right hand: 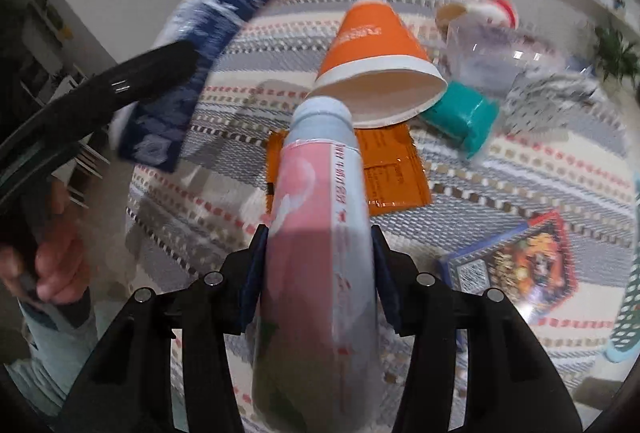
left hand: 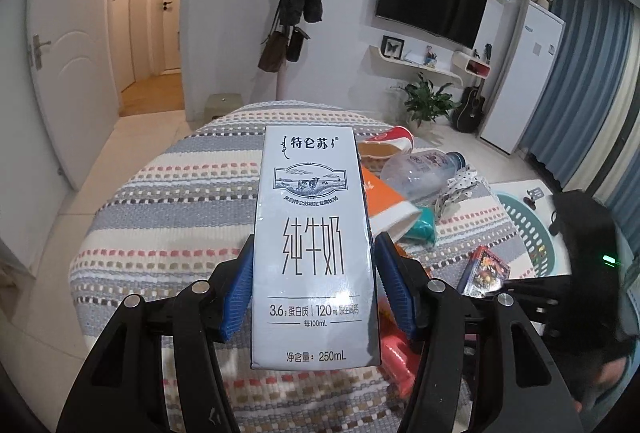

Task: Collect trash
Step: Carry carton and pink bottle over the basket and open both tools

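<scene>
My left gripper is shut on a white 250 mL milk carton and holds it above the striped tablecloth. The carton also shows from its blue side in the right wrist view, blurred. My right gripper is shut on a pink and pale blue bottle, held above the table. On the cloth lie an orange paper cup, a teal cup, an orange packet, a clear plastic bottle, a red cup and a colourful card box.
A teal perforated basket sits at the table's right edge. A crumpled dotted wrapper lies beside the clear bottle. Around the table are doors, a coat rack, a wall TV, a plant and a guitar.
</scene>
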`<state>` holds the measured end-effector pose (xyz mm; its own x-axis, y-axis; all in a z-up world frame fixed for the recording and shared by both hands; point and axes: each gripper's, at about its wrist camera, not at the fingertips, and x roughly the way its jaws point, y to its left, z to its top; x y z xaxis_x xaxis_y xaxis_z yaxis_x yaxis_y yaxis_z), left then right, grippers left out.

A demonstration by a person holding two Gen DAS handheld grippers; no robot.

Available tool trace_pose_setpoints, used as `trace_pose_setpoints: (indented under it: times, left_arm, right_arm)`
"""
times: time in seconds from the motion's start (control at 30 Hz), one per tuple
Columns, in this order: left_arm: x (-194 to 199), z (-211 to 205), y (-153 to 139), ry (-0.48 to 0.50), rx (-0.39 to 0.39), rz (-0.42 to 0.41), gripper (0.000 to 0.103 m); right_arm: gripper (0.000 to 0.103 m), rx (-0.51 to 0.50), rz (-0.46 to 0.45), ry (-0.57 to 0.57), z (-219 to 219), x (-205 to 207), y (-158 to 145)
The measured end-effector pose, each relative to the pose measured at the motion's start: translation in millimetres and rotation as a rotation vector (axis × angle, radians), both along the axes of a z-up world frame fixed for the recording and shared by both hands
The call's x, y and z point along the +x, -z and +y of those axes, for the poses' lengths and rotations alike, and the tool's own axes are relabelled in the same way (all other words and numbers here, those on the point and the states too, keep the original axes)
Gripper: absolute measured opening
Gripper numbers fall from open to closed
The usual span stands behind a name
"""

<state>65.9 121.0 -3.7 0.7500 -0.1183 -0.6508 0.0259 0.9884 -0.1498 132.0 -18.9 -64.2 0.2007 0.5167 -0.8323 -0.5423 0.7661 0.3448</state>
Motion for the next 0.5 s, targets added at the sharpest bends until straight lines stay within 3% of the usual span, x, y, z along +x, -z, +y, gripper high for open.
trace_pose_setpoints:
  times: [0.2,0.5]
  left_arm:
    - [-1,0,-7,-0.002,0.002,-0.017,0.055]
    - [4,-22,-45,0.02,-0.004,-0.118,0.055]
  right_arm:
    - [0.045,0.125,0.073,0.017,-9,16,11]
    - [0.045,0.352,0.003,0.081,-69,15,-39]
